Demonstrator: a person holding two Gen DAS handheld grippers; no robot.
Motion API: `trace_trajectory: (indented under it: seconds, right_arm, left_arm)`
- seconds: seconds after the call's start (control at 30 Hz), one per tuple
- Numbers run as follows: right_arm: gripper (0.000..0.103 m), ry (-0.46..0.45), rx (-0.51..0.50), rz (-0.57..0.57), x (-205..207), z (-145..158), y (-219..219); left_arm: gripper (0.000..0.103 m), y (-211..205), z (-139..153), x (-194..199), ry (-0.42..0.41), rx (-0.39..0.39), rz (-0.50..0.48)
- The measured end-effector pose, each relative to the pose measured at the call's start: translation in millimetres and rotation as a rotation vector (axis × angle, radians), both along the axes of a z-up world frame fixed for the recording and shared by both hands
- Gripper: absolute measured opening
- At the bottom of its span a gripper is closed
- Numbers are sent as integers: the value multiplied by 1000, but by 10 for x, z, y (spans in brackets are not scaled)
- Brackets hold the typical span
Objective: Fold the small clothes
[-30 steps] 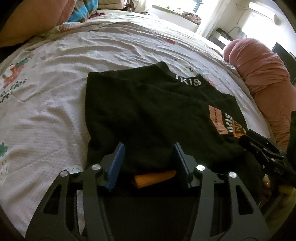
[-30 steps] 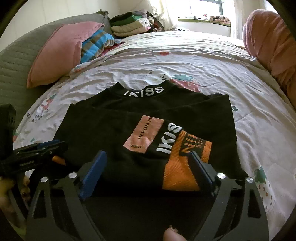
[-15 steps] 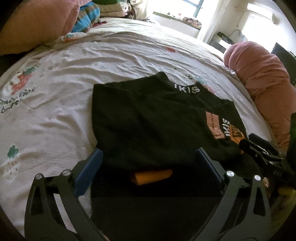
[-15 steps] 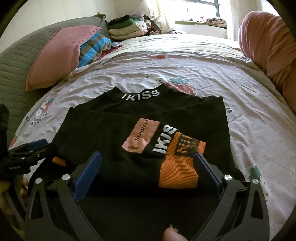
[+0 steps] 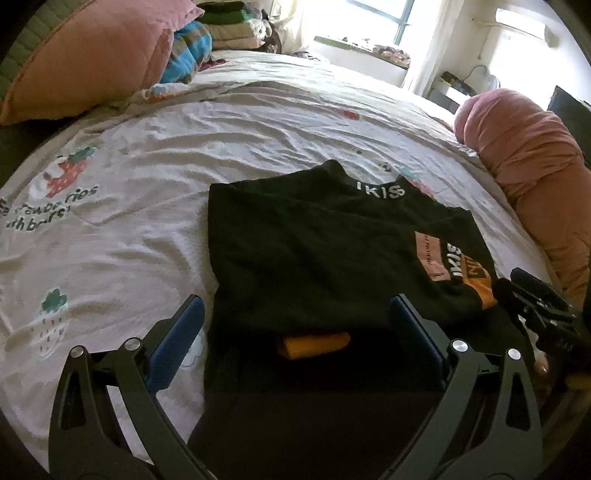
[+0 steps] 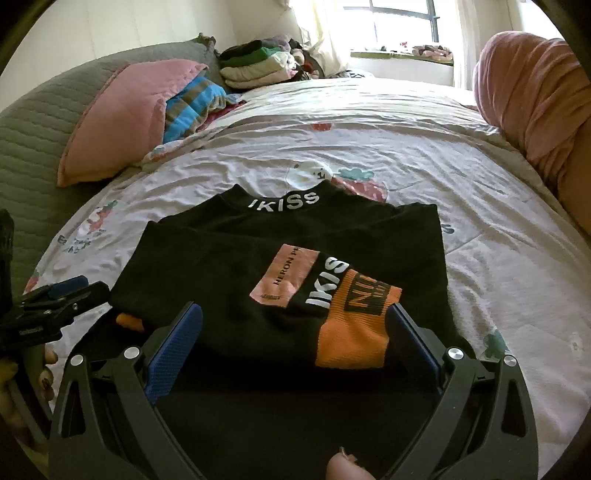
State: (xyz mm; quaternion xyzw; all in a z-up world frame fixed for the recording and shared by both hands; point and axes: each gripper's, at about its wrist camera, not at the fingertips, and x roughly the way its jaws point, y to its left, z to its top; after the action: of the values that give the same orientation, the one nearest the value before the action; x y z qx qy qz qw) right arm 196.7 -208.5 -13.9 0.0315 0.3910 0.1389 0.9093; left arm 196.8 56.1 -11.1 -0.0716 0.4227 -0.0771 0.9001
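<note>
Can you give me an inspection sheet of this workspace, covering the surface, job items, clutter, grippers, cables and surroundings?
Surface: bed sheet, white with a strawberry print, wrinkled.
Job's things: black sweater, folded flat with the IKISS collar at the far end; orange cuff lies on top at the near edge.
Clutter: pink pillow, striped blue cloth, stack of folded clothes.
Grippers: left gripper and right gripper both open, fingers apart over the sweater's near edge, gripping nothing.
Cables: nothing seen.
Surroundings: rolled pink blanket on the right, bright window behind the bed.
</note>
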Motion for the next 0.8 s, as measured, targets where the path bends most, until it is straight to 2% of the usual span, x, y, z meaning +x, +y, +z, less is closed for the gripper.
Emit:
trace_trajectory:
  seconds: [0.43, 0.8]
  right_arm:
    - [98, -33, -6, -12, -207, 156, -181]
    - [98, -43, -26, -9, -390, 225, -259]
  left_arm:
    - [94, -105, 152, -327, -49, 36, -13]
    - [94, -144, 177, -564, -55, 53, -17]
